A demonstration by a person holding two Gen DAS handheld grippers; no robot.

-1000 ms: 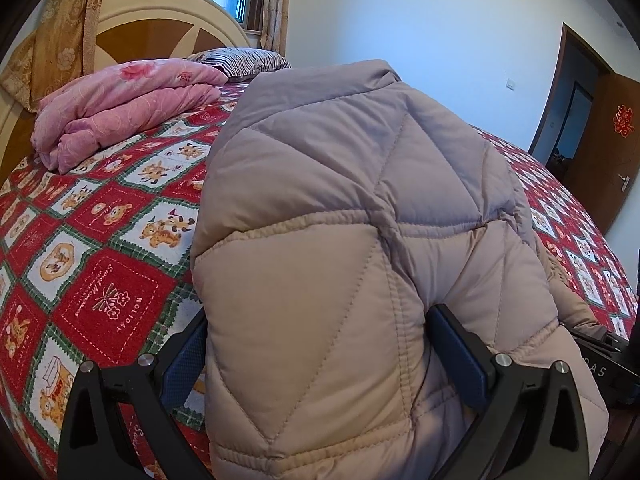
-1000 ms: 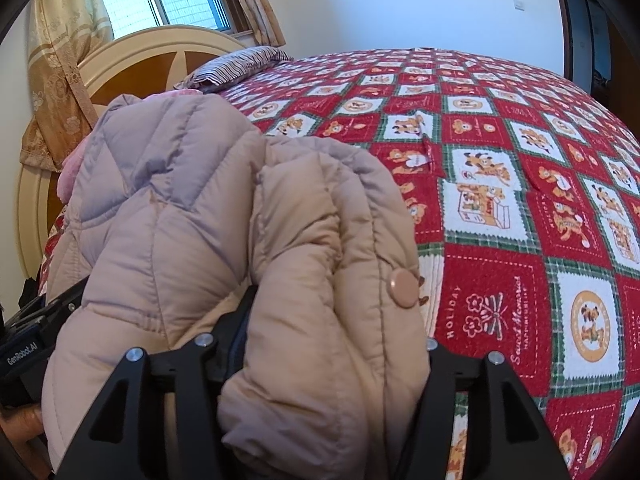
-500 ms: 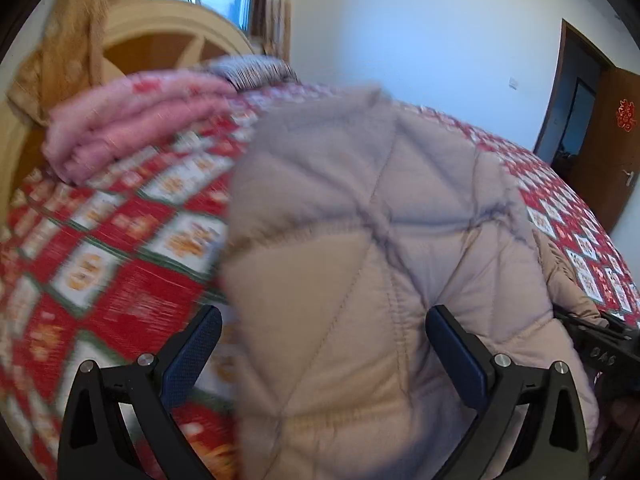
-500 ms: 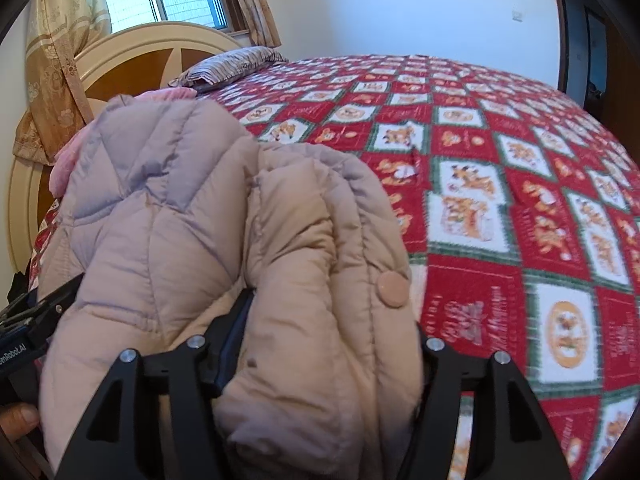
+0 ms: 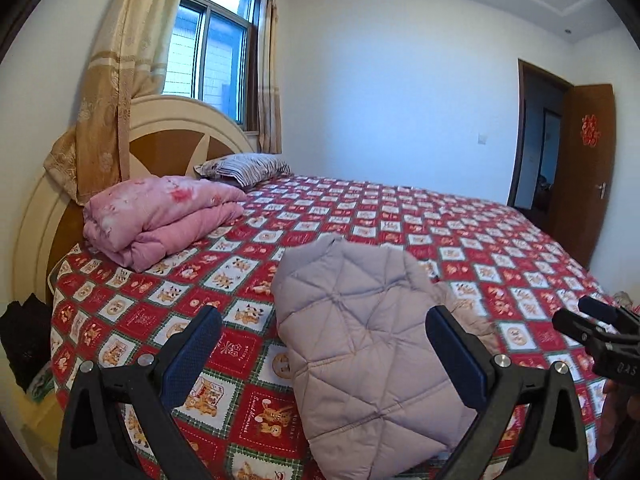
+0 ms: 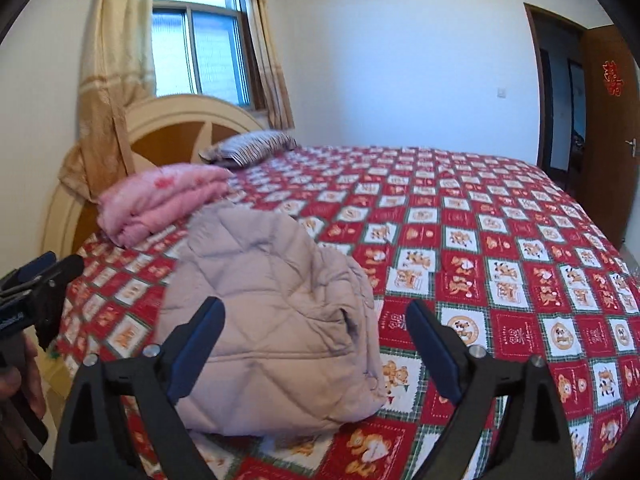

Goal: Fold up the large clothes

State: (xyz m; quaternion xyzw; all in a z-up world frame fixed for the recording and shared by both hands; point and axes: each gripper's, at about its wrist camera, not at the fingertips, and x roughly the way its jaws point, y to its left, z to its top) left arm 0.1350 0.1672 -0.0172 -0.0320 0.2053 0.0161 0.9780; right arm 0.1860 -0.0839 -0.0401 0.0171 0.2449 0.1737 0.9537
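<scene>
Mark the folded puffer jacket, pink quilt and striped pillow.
folded puffer jacket (image 5: 360,340): left wrist view, quilted top panel.
pink quilt (image 5: 160,216): left wrist view, upper fold.
striped pillow (image 6: 252,147): right wrist view, middle of its top.

Each wrist camera sits behind its own jaws and looks forward and slightly downward across the bed (image 5: 460,236) from its near edge. Both views face the headboard (image 5: 168,148), window (image 6: 200,52) and far wall, at close range above the folded quilted jacket (image 5: 368,352), which both share. Each view catches the other gripper at its edge.
</scene>
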